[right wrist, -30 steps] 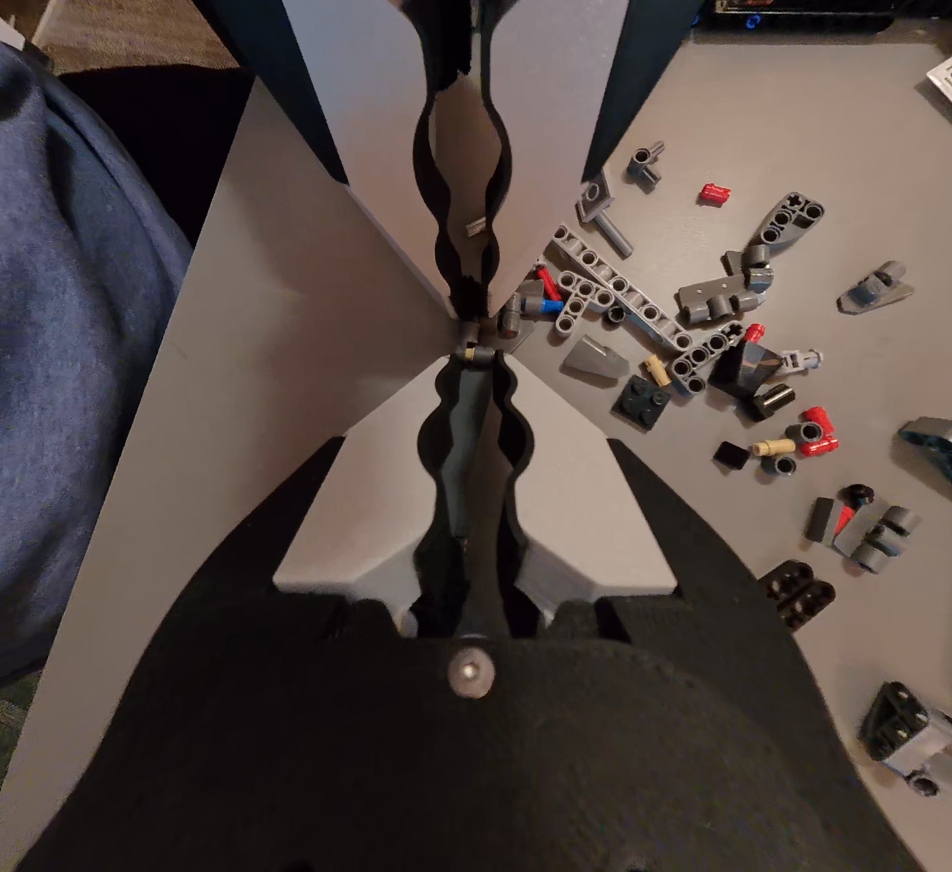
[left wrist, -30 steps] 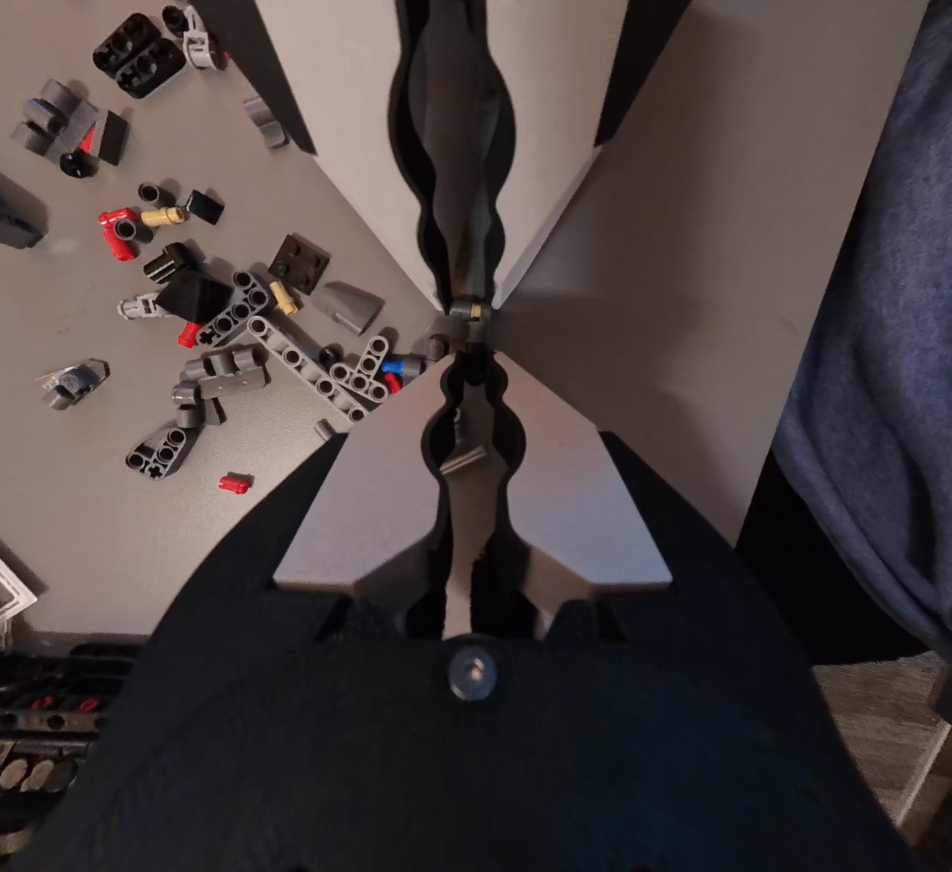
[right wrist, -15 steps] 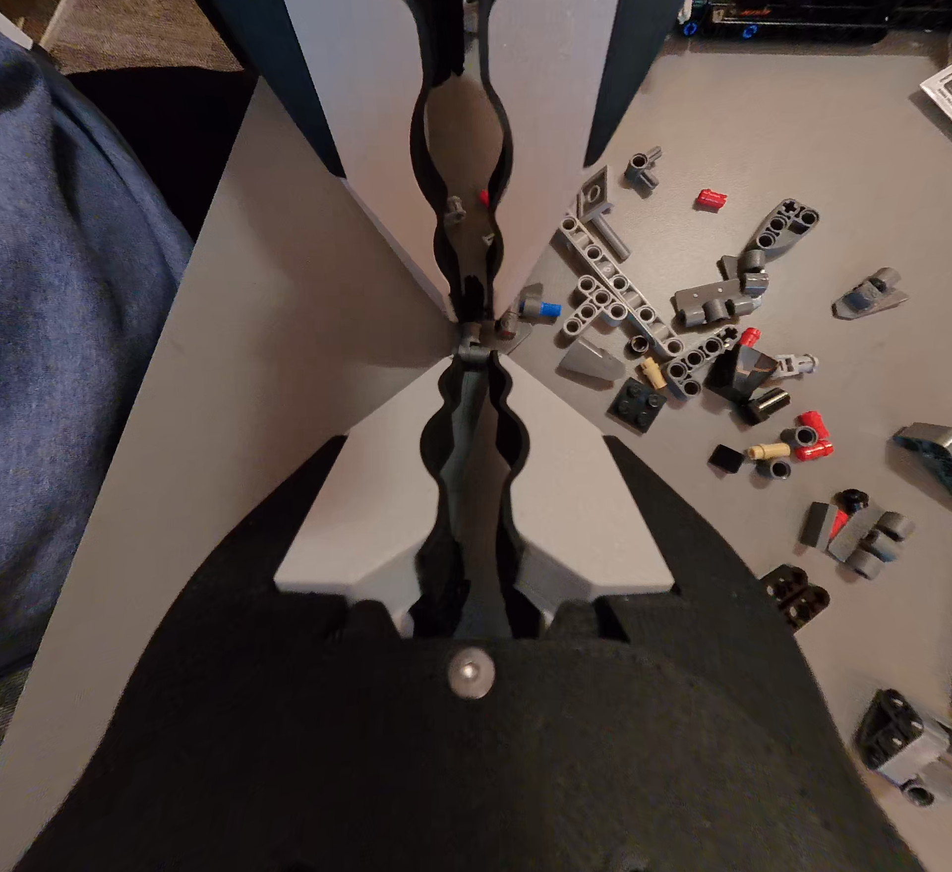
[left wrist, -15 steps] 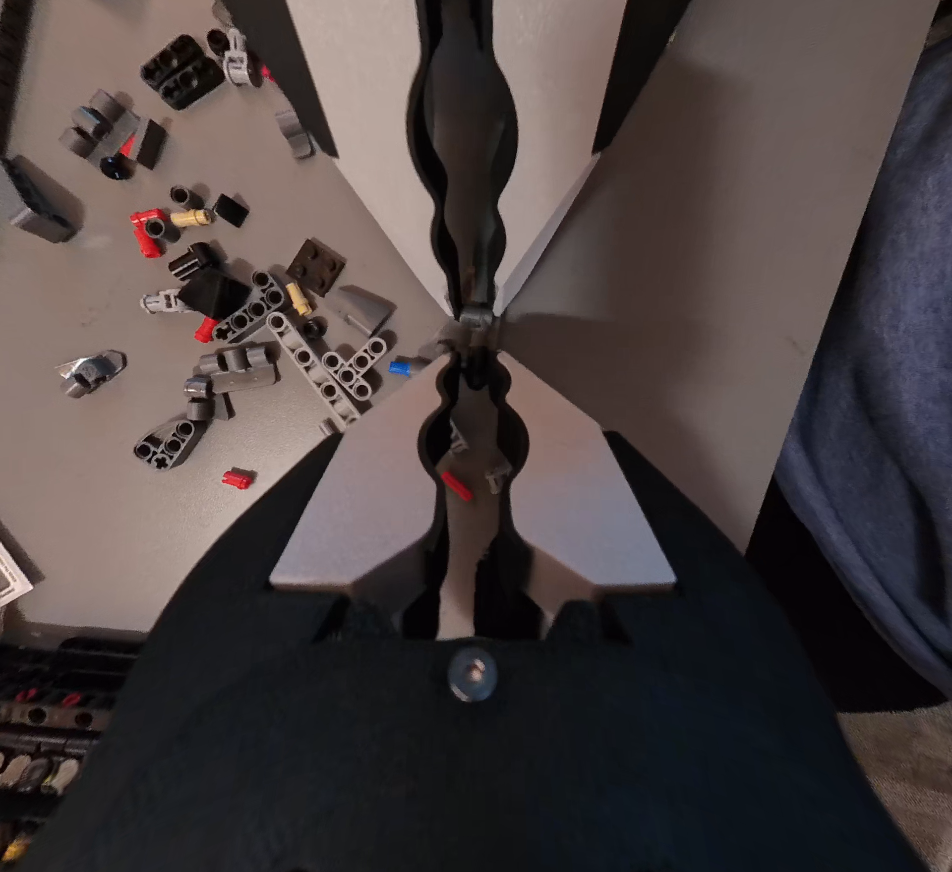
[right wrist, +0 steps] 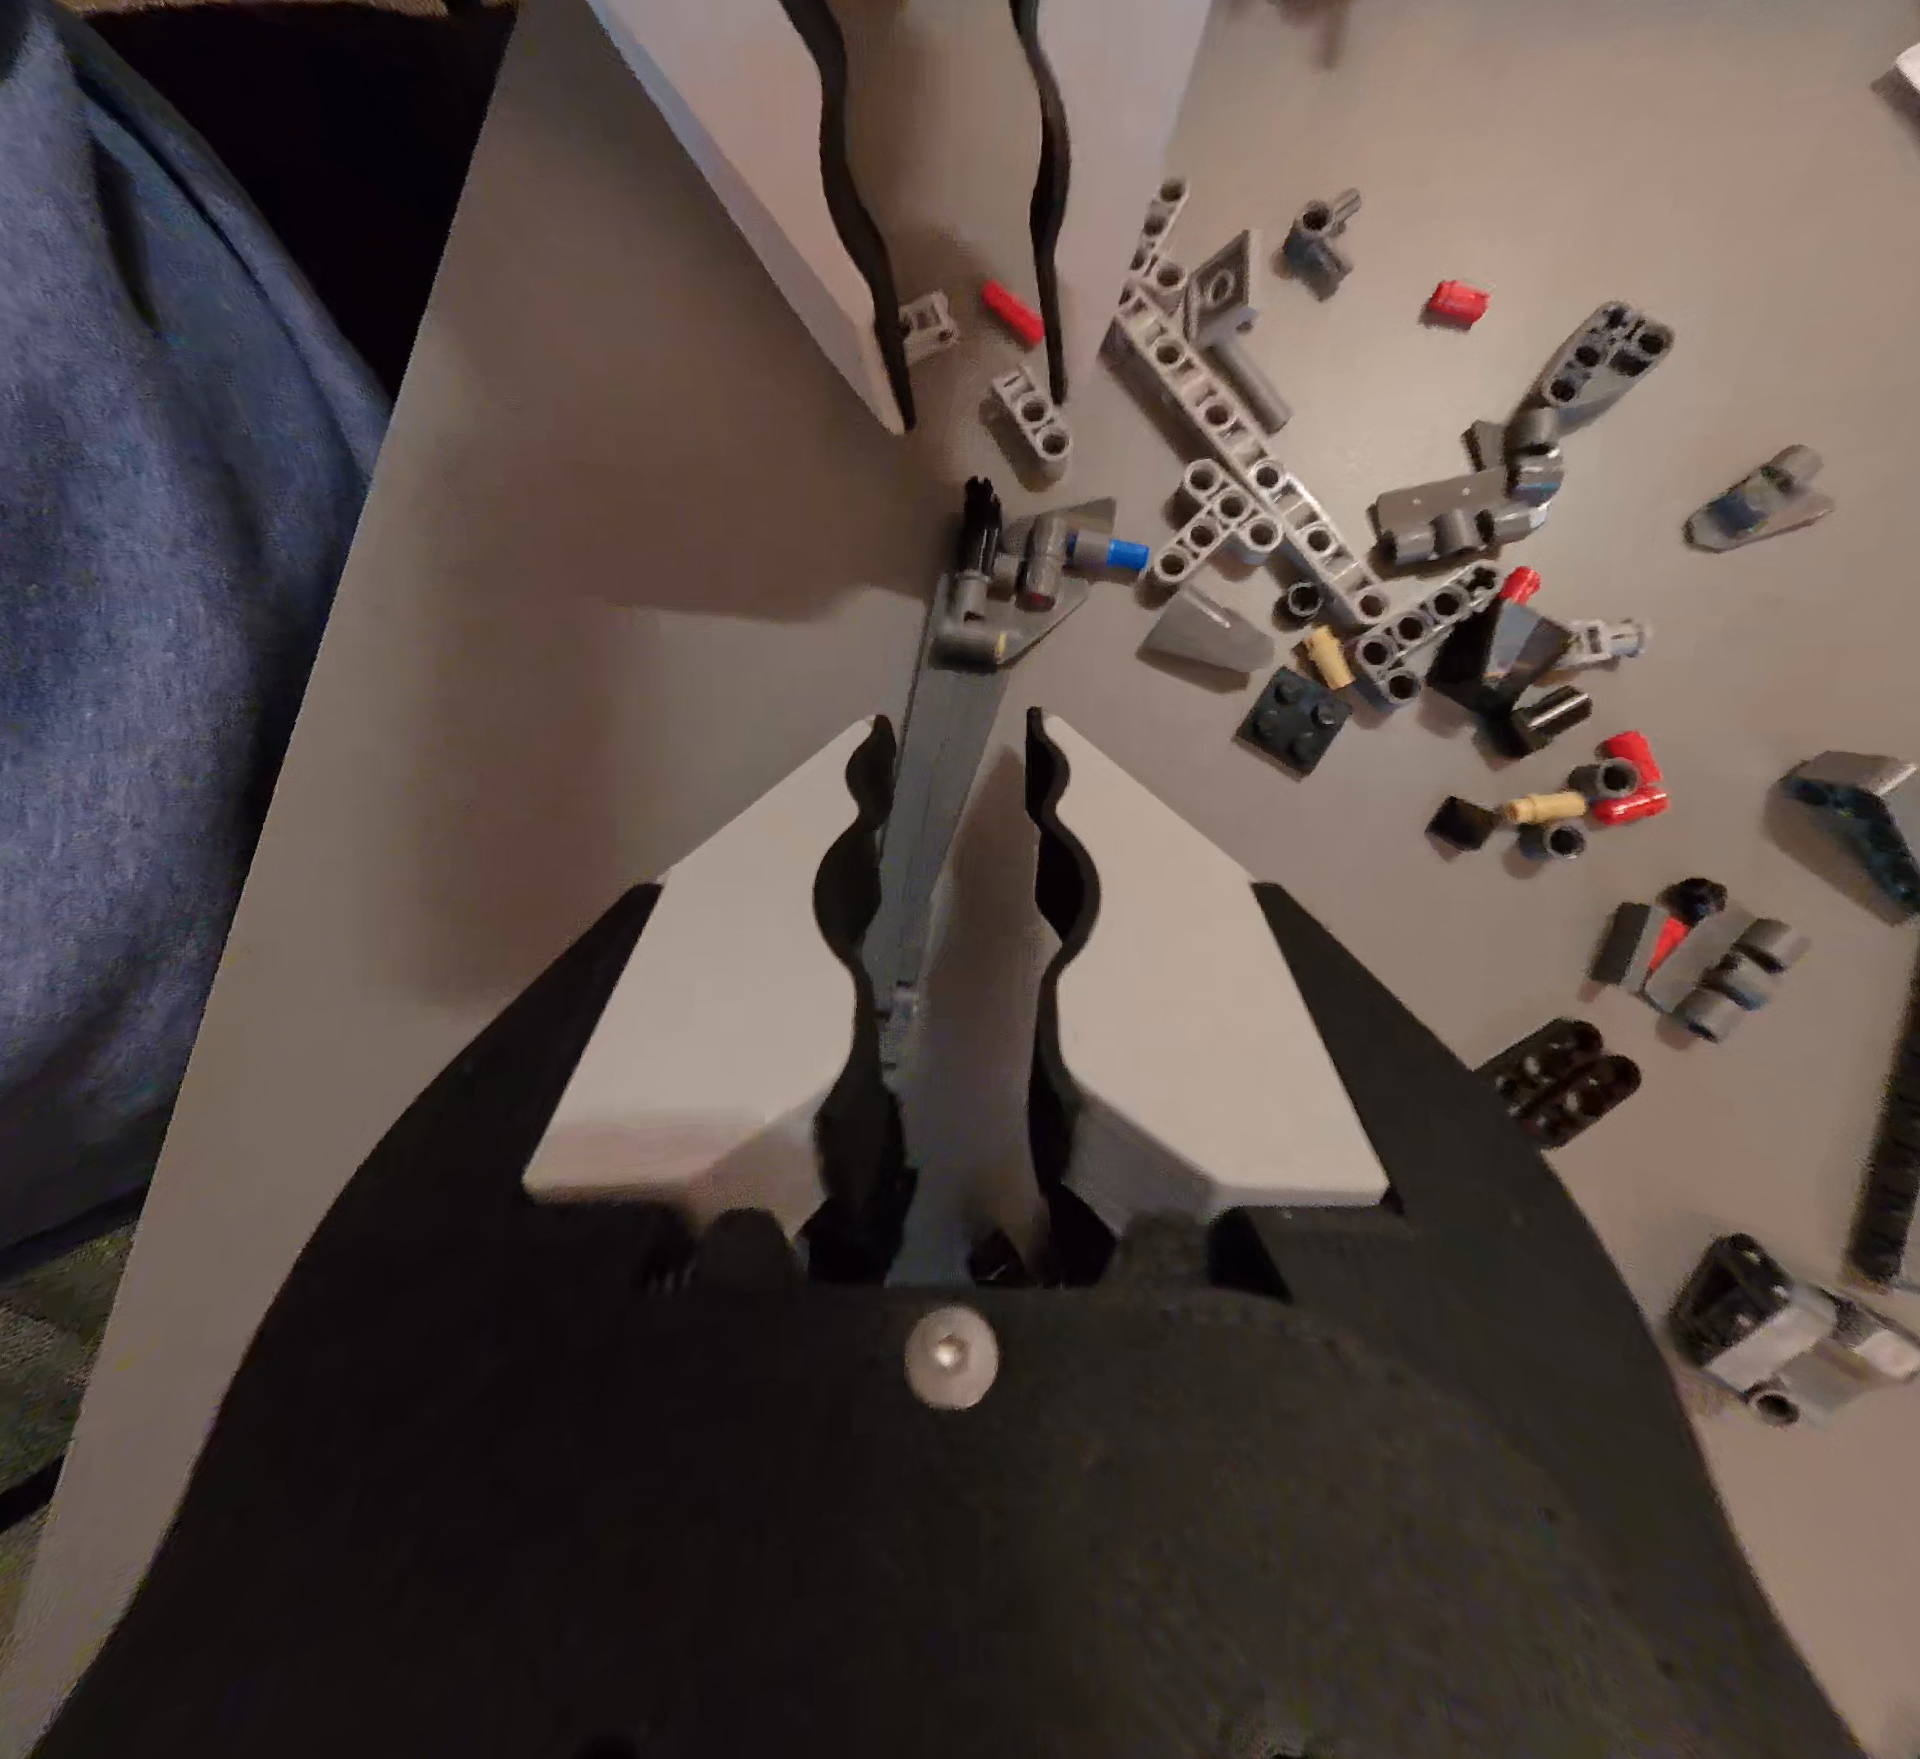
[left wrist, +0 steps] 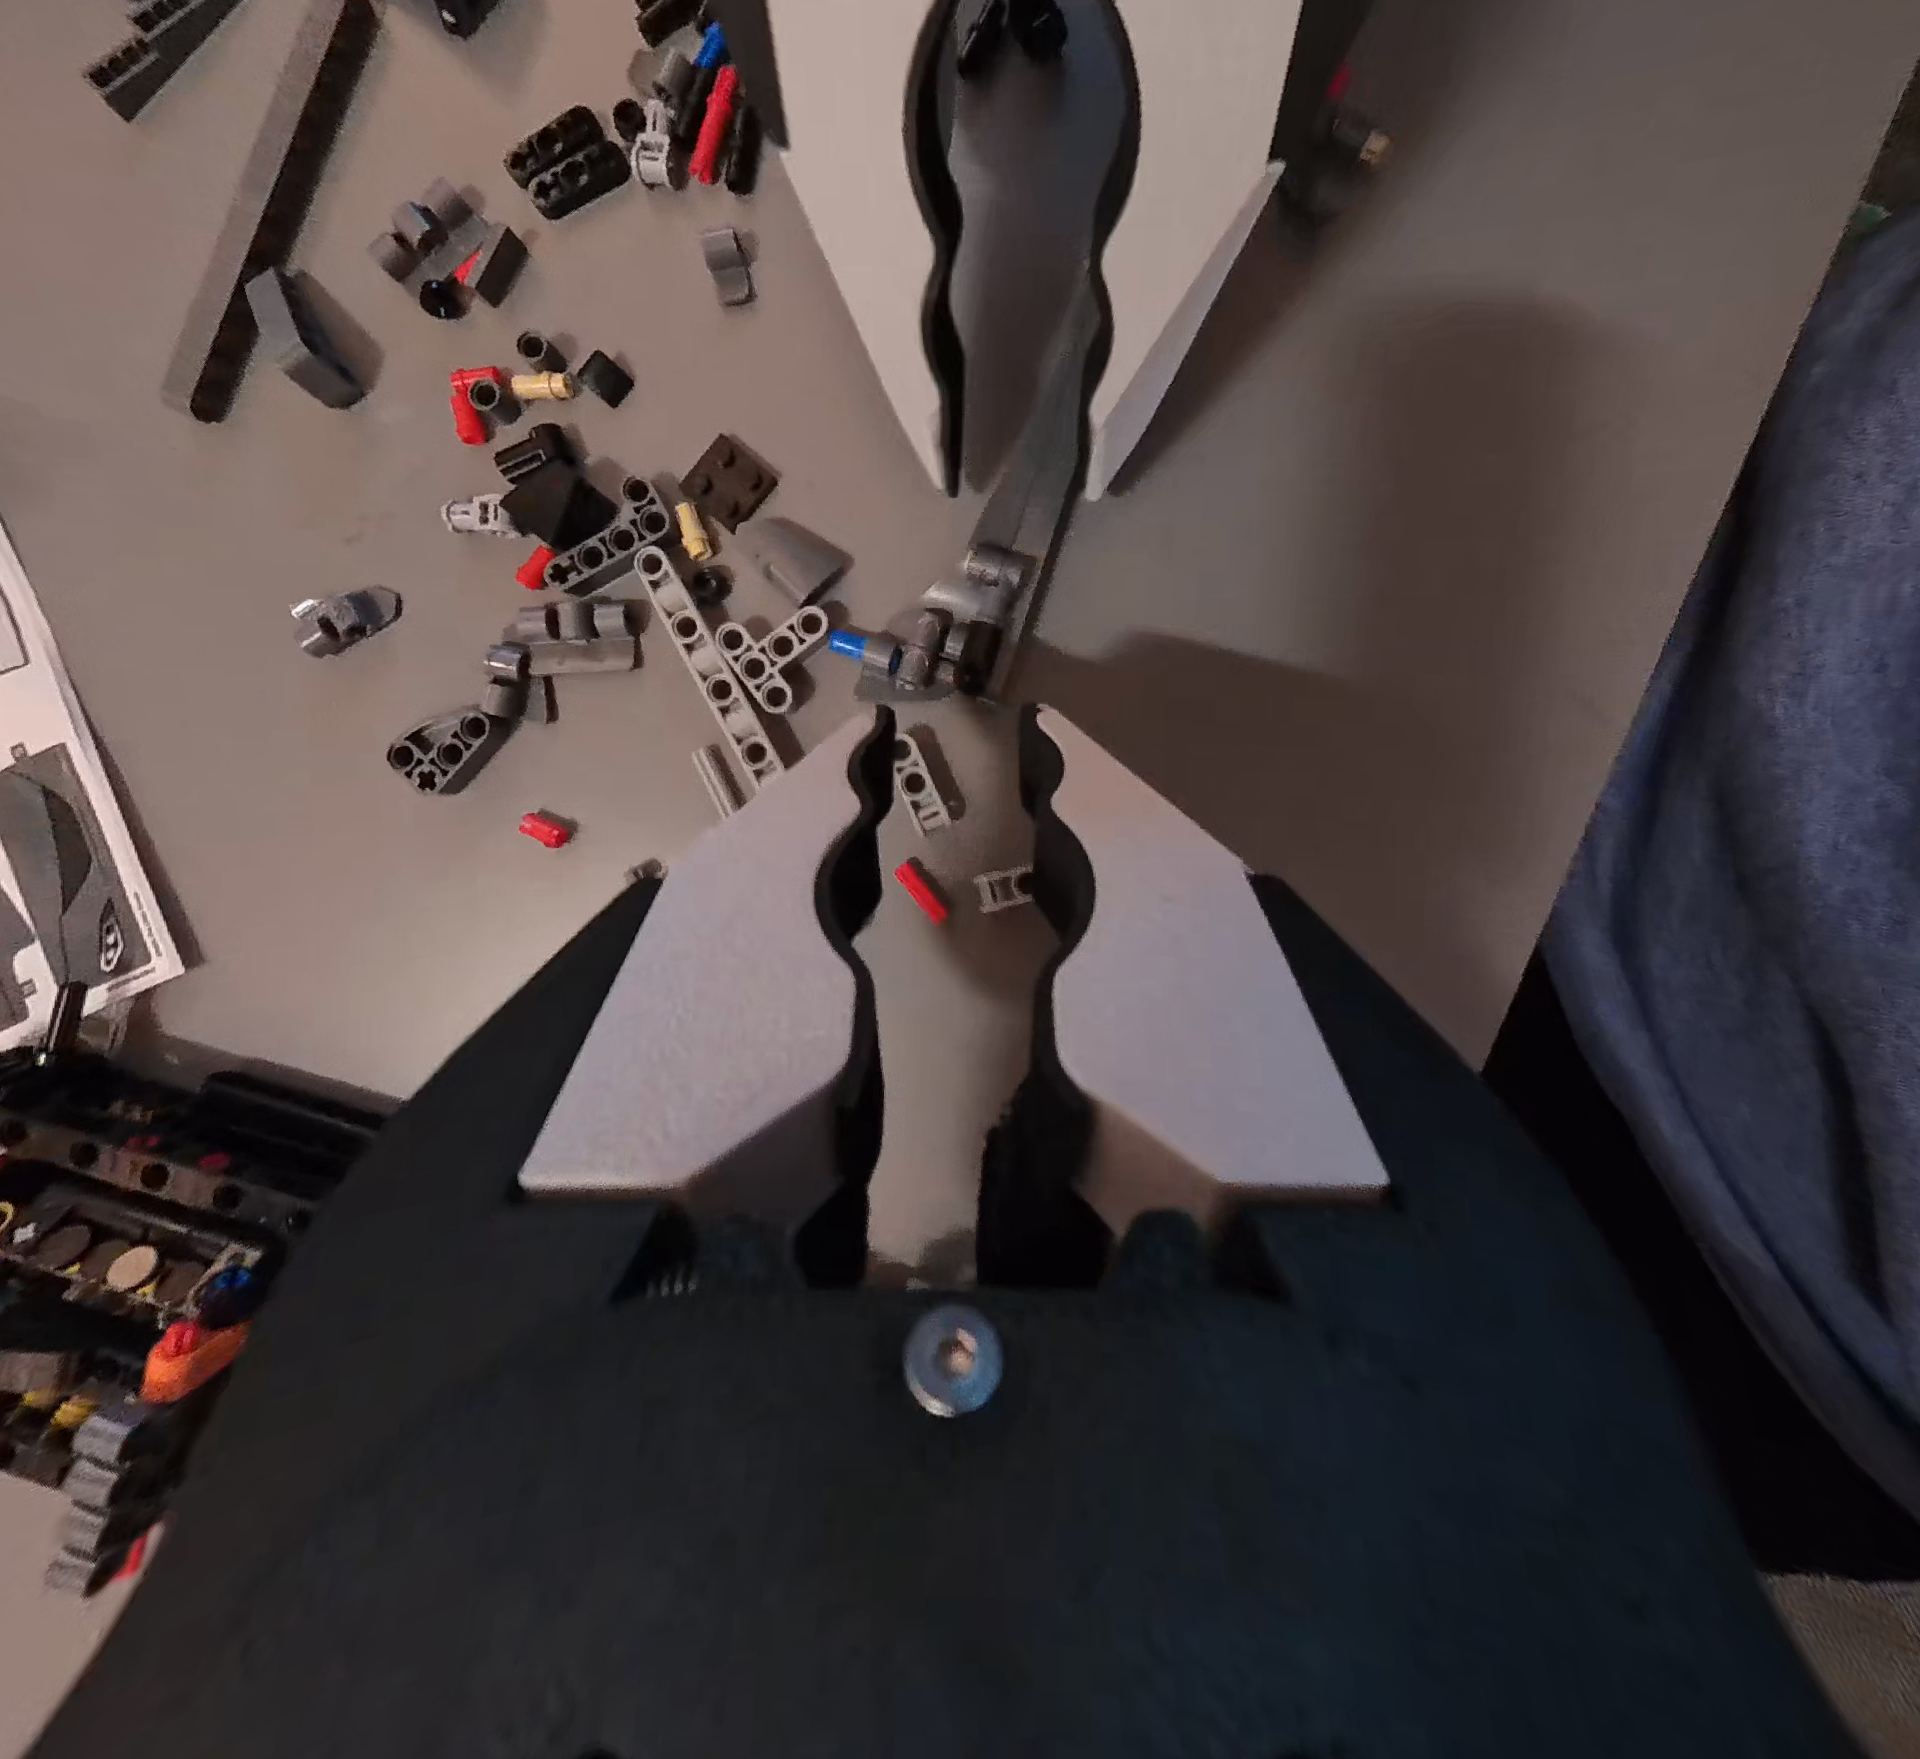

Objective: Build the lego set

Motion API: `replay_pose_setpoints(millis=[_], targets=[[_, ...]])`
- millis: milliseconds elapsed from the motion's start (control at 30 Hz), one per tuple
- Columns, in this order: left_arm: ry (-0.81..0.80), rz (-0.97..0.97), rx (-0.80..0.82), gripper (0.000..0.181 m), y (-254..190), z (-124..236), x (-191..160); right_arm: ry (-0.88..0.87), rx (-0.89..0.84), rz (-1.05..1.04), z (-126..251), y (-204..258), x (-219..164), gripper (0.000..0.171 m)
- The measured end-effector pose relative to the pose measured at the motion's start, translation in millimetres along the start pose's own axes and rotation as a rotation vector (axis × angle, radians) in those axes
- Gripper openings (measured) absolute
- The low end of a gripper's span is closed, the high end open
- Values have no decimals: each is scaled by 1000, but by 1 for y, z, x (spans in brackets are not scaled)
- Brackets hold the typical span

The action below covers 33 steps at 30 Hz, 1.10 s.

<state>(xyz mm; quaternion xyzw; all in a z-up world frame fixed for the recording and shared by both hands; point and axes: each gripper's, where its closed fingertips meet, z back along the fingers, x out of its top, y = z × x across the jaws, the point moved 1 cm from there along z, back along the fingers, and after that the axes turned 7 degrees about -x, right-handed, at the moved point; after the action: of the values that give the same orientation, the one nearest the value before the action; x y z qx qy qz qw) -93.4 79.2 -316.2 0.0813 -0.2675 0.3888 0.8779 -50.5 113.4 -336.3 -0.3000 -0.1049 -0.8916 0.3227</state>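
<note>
My right gripper (right wrist: pixel 956 720) is open. A long dark grey piece (right wrist: pixel 925 836) lies in its gap along the left finger, with a grey connector (right wrist: pixel 964 620) and a black pin (right wrist: pixel 979 520) at the far end. I cannot tell whether the piece rests on the grey table (right wrist: pixel 644 504). My left gripper (left wrist: pixel 956 712) is open and empty, facing the right one (left wrist: pixel 1027 488) a short way apart. The piece's connector end (left wrist: pixel 982 582) lies between them. A small grey beam (left wrist: pixel 916 779), a red pin (left wrist: pixel 921 890) and a light grey connector (left wrist: pixel 1004 886) lie on the table within the left gripper's gap.
Loose grey, black and red pieces (right wrist: pixel 1278 504) are scattered beside the grippers, with a blue-tipped pin (right wrist: pixel 1110 554) nearest. A long black beam (left wrist: pixel 281 192), an instruction booklet (left wrist: pixel 73 836) and a partly built black model (left wrist: pixel 135 1221) lie farther out. A person's blue garment (left wrist: pixel 1766 774) is past the table edge. Some 5 centimetres of space lies between my two pairs of fingers. The left tips stand about 5 centimetres off the light grey connector (left wrist: pixel 1004 886). It turns up in the right wrist view (right wrist: pixel 929 334) as well. Between my left fingertips and the red pin (left wrist: pixel 921 890) there is roughly 5 centimetres. My right wrist view (right wrist: pixel 1018 318) looks at it from another angle.
Both grippers were shut tip to tip on the small connector. Now both have opened and drawn apart, and the long piece with its connector lies in the right gripper's gap.
</note>
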Motion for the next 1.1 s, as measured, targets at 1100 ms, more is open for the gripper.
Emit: replay_pose_setpoints(millis=[1100], targets=[[-637, 155, -72, 32, 35, 86, 81, -70, -878, 541, 114, -39, 55, 12]])
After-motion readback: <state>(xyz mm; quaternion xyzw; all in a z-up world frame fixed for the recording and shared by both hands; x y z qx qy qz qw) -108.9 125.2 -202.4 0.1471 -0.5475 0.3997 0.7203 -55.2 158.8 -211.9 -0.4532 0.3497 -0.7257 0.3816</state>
